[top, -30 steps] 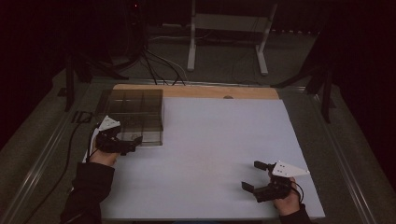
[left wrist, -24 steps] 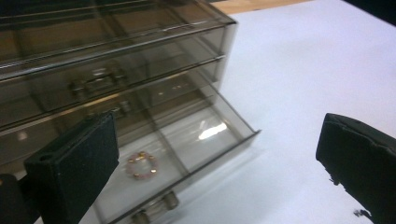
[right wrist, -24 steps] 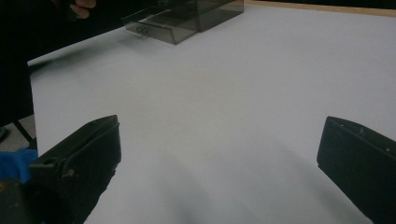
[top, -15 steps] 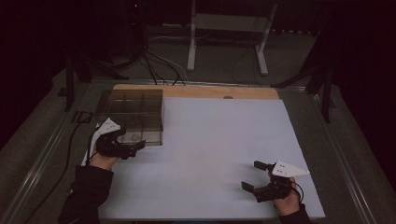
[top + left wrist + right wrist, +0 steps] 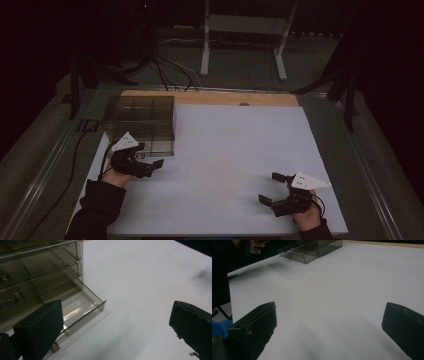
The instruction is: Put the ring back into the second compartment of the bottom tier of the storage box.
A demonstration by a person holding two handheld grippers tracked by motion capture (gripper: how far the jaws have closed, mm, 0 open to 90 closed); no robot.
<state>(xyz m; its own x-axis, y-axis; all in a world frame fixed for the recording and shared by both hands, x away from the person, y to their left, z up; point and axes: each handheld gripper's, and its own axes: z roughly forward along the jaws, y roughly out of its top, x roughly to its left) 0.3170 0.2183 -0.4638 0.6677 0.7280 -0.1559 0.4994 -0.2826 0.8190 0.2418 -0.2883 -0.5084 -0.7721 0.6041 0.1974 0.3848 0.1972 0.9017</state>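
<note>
High view: left gripper [image 5: 150, 161] released, at drawer [image 5: 82, 308] pulled out of smoky organizer [image 5: 142, 117], tabletop's far-left corner, for access | right gripper [image 5: 275, 187] released, idle near right edge

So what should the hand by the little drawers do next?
Probably reach into the bottom drawer. It is pulled out from the cabinet and looks empty, and the left hand-held gripper sits open just in front of it, holding nothing. The right hand-held gripper is open too, far off.
</note>
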